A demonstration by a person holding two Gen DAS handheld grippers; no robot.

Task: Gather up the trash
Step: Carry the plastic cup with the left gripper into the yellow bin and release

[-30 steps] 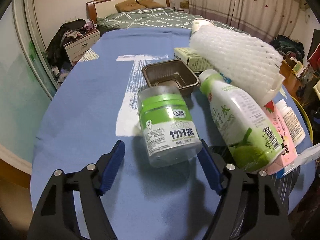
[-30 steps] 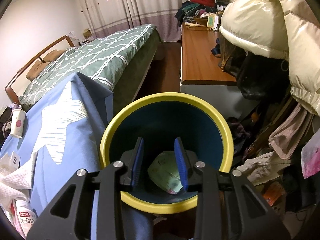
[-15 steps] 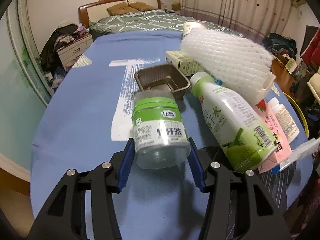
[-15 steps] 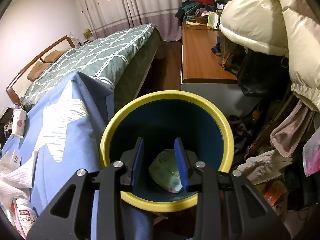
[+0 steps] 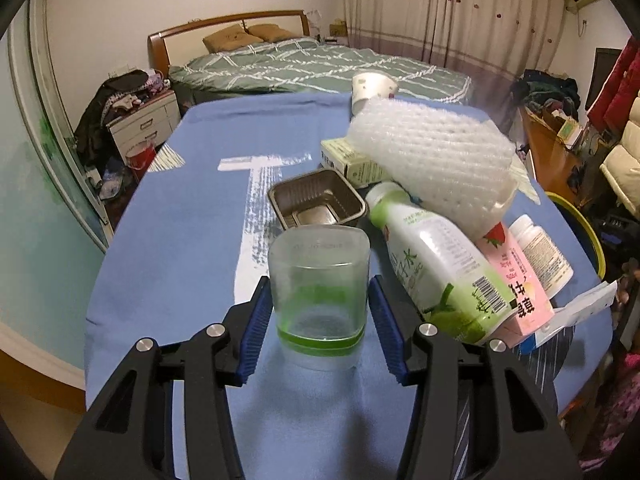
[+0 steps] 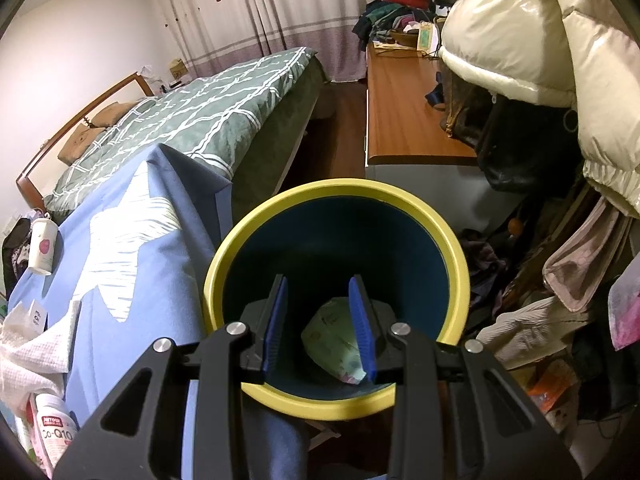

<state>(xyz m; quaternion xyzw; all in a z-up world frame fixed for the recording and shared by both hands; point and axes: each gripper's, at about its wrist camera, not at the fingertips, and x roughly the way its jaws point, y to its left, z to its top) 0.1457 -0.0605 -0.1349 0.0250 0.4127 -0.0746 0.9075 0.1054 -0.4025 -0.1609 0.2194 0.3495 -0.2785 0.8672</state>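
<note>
One green packet (image 6: 334, 342) lies in the yellow-rimmed bin (image 6: 336, 190) beneath the spread, empty right hand-held gripper (image 6: 320, 330); beside it on the counter (image 5: 180, 240), the left hand-held gripper (image 5: 320, 328) pinches a clear jar (image 5: 319, 280), bottles and cartons outstanding.

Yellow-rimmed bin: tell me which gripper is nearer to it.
Right. The right gripper hangs over the bin; the left gripper is at the table, clamping a clear jar.

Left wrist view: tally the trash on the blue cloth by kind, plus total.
Bottles: 2 (green, white)
Cartons: 2 (pink, green box)
Jar: 1, between left gripper pads
Tray: 1
Foam net: 1
Cup: 1
Total: 8
</note>
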